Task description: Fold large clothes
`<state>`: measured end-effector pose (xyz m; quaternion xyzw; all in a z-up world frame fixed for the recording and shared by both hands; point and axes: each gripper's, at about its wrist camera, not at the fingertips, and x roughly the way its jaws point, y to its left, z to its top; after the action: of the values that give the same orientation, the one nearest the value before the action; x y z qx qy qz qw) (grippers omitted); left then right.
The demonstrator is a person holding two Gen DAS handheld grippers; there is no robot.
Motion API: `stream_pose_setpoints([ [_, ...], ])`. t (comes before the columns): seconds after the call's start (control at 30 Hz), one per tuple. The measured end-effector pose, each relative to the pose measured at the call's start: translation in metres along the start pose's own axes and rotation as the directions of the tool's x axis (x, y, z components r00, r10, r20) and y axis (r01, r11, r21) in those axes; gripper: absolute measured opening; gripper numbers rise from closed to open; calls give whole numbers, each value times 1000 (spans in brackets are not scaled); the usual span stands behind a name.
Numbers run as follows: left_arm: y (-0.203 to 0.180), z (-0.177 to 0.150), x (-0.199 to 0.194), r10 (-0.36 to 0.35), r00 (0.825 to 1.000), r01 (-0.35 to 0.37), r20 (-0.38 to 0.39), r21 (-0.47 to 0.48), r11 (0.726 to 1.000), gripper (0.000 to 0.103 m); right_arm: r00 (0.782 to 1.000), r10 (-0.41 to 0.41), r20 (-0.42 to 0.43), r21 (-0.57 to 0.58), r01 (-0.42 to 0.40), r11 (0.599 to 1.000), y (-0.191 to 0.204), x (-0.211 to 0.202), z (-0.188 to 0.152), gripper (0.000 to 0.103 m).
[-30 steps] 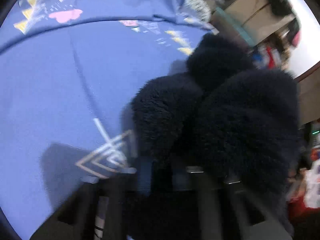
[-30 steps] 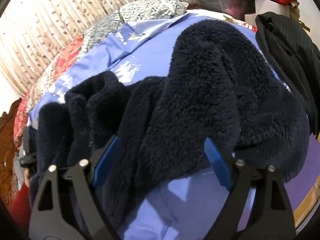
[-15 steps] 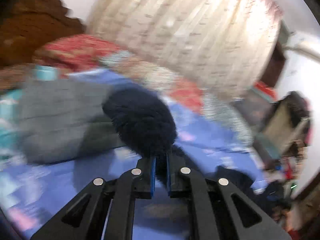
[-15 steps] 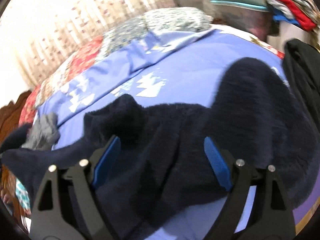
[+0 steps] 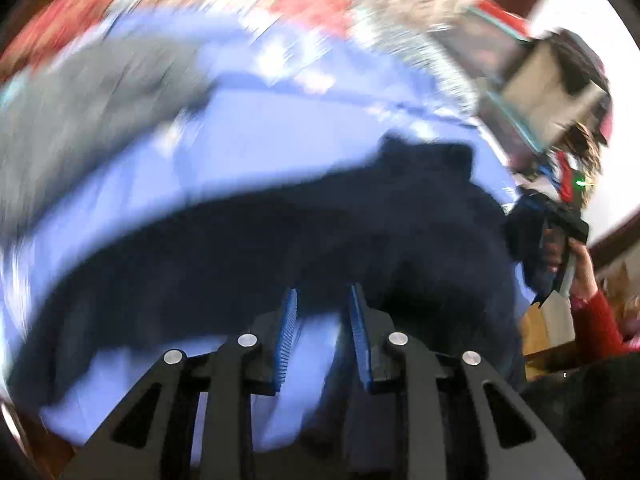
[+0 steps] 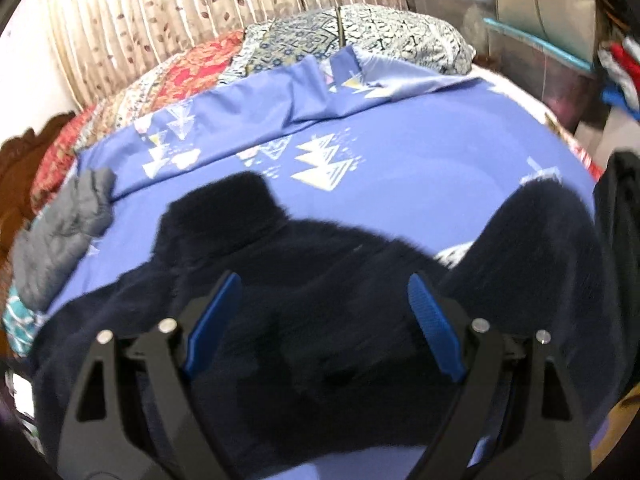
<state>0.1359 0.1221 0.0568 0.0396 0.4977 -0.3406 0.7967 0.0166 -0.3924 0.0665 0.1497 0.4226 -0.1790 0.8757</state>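
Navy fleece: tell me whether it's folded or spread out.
Spread: the fleece lies flat across the blue sheet, arms out, no fold visible.

My left wrist view, motion-blurred, looks low and close across the dark navy fleece garment (image 5: 320, 236) on the blue triangle-print bedsheet (image 5: 280, 120). My right wrist view faces the same garment (image 6: 320, 320) and sheet (image 6: 420, 168) from above, toward the beige leaf-print curtain (image 6: 180, 12) at upper left.
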Motion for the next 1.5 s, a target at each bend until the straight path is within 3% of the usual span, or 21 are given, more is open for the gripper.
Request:
stream_pose_setpoints([
  [0.13,-22,75,91,188,981,-174,-40,231,957,62,994,31,-109,-141,-46,989,-2,37,24,88],
  [0.2,-6,90,138,207,970,-161,-126,305,938,63,980,38,-194,-224,-82,971,2,62,34,89],
  [0.33,28,85,223,236,905,-128,-355,302,945,64,959,18,-284,-287,-102,953,4,100,38,95],
  [0.5,20,73,218,226,926,-135,-303,293,946,64,888,68,-454,-162,-158,974,-14,159,14,96],
  [0.53,13,68,216,247,926,-147,-286,328,933,50,904,45,-426,-170,-129,977,-11,159,11,94],
  [0.57,3,62,213,263,927,-158,-269,359,920,42,919,30,-394,-200,-118,973,-5,154,10,75],
  [0.6,-4,58,208,280,927,-172,-248,381,908,33,927,33,-372,-221,-123,968,2,147,11,34],
  [0.63,-7,56,204,287,928,-182,-238,383,906,30,943,64,-327,-209,-139,968,12,128,18,16],
  [0.77,4,78,161,263,956,-224,-129,253,941,28,978,192,-76,-200,-204,958,40,47,66,10],
  [0.9,21,132,103,249,967,-253,45,110,961,28,961,249,124,-268,-209,940,84,-5,135,10],
  [0.93,24,145,91,280,955,-289,94,98,952,28,955,245,165,-292,-190,937,98,-7,152,10],
  [1.0,36,187,70,384,901,-401,202,50,915,28,946,241,215,-285,-176,942,125,6,190,10],
  [1.07,52,223,69,529,814,-533,239,-52,845,29,954,215,211,-260,-157,953,142,39,221,14],
  [1.13,87,251,88,670,720,-657,179,-137,742,31,982,97,164,-246,-55,968,162,92,236,49],
  [1.17,104,256,101,704,702,-690,109,-144,710,31,988,17,157,-228,19,973,167,112,234,62],
  [1.2,119,257,110,716,697,-705,35,-148,693,31,989,-6,149,-211,38,977,168,122,231,62],
  [1.23,129,256,116,714,700,-707,-22,-161,689,31,991,42,127,-161,-21,987,164,126,215,62],
  [1.27,140,244,113,682,727,-681,-71,-195,706,31,984,139,113,-113,-126,986,156,121,198,62],
  [1.37,133,194,80,572,820,-562,-16,-203,801,31,922,383,61,-50,-380,924,131,92,126,64],
  [1.43,121,146,50,491,871,-482,21,-163,861,31,885,465,-18,-36,-465,884,117,76,63,67],
  [1.5,113,105,29,427,903,-417,48,-145,897,35,857,499,-130,-10,-504,864,108,67,-9,73],
])
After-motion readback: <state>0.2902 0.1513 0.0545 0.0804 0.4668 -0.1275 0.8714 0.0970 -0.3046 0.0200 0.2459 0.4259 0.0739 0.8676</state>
